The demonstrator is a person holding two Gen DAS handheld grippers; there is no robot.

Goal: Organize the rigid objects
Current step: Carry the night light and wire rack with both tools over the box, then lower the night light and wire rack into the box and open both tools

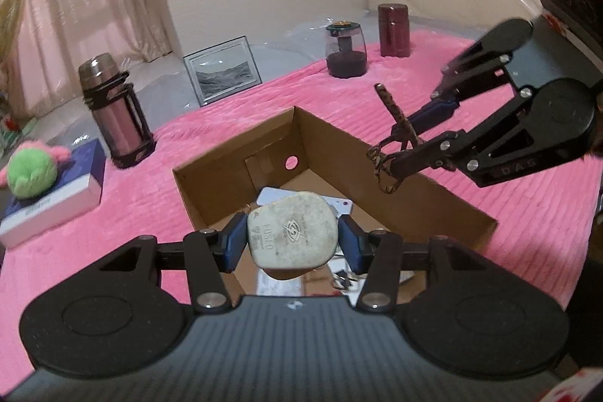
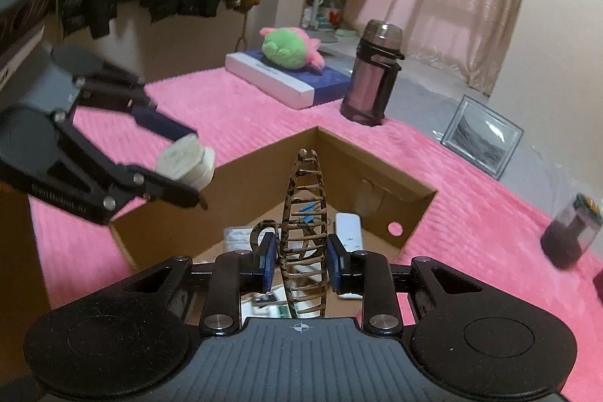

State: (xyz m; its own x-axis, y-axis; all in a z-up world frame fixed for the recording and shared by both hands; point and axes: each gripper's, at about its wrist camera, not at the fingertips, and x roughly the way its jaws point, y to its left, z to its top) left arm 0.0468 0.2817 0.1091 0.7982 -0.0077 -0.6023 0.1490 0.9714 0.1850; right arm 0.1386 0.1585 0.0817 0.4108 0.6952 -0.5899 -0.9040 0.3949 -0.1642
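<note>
While you are holding both grippers over the open cardboard box [image 1: 433, 191], its brown walls are ringing the space just below your fingertips, and the pink blanket [image 1: 226, 108] is spreading out wide on every side of it. Your left gripper [image 1: 292, 238] is sitting above the box's near rim in its own view, and your right gripper [image 2: 299, 260] is reaching in over the box's right wall as the left camera sees it. The two are hanging near each other but apart. Around the box, the steel flask [image 1: 113, 108], the framed picture [image 1: 222, 70], the dark-bottomed clear jar [image 1: 346, 49] and the maroon canister [image 1: 394, 29] are standing well clear of you. The white-and-blue flat box [image 1: 56, 206] with the green and pink plush toy [image 1: 32, 176] on it is lying off to the left.

Your left jaws are standing partway apart and are clamping the white plug [image 1: 292, 236] between their blue pads, over the inside of the box. Your right jaws are squeezed in tight on the leopard-print hair claw [image 2: 303, 236], which is standing upright between the pads above the box. A white flat device [image 2: 348, 230] and some papers are lying on the box floor under you.

The plug's face is showing the word "FUSED" beside a round emblem; the finer print is too small to read. The right gripper's arm is bearing the letters "DAS" in the left view.
</note>
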